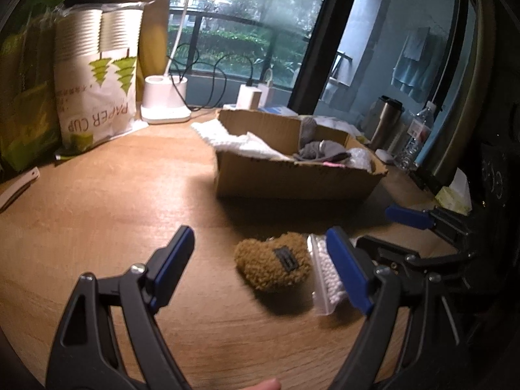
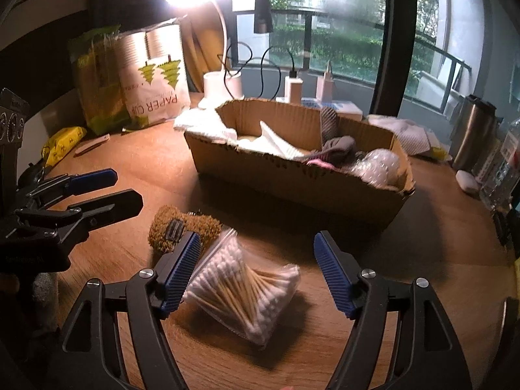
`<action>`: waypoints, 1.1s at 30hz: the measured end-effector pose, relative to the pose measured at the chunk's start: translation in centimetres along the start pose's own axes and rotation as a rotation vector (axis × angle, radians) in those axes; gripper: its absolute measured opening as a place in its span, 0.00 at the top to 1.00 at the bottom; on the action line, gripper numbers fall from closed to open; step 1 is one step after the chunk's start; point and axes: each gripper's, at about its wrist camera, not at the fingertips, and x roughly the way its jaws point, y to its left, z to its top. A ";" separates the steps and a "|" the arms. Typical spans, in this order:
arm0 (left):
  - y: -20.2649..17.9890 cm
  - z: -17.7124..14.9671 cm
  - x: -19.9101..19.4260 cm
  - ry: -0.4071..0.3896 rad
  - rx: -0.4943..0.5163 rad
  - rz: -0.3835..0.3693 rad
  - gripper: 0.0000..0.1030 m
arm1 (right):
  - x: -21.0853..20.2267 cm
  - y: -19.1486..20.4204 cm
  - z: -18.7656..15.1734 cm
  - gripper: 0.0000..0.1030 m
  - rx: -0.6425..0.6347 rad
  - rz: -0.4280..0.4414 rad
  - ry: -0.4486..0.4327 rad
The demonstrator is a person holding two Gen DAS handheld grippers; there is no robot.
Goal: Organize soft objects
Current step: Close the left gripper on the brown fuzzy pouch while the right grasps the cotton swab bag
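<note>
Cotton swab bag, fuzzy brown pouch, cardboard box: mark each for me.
cotton swab bag (image 2: 243, 287), right wrist view, middle of the swabs.
fuzzy brown pouch (image 1: 271, 266), left wrist view, its plush body.
cardboard box (image 2: 292, 178), right wrist view, front wall.

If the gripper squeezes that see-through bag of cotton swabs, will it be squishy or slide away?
The bag of cotton swabs will probably give a little, since its plastic looks thin and loose, but the packed wooden sticks should feel firm. It is likely light. The glossy plastic might slip on the smooth table, so the open right gripper may nudge it.
</note>
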 end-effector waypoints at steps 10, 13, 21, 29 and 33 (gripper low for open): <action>0.5 -0.5 0.2 0.014 -0.007 0.025 0.18 | 2.5 1.2 -0.8 0.26 -0.015 0.045 0.078; 0.2 -0.5 0.5 0.023 0.000 0.027 0.18 | 3.2 1.2 -1.3 0.21 -0.029 0.036 0.097; -1.2 -0.3 1.5 0.046 0.034 0.022 0.18 | 3.0 -0.5 -1.9 0.19 -0.010 0.007 0.086; -2.8 -0.3 3.2 0.088 0.061 0.025 0.18 | 2.2 -3.7 -2.3 0.19 0.050 -0.041 0.057; -3.2 -0.5 4.2 0.119 0.062 0.043 0.18 | 1.4 -5.2 -2.8 0.19 0.080 -0.048 0.050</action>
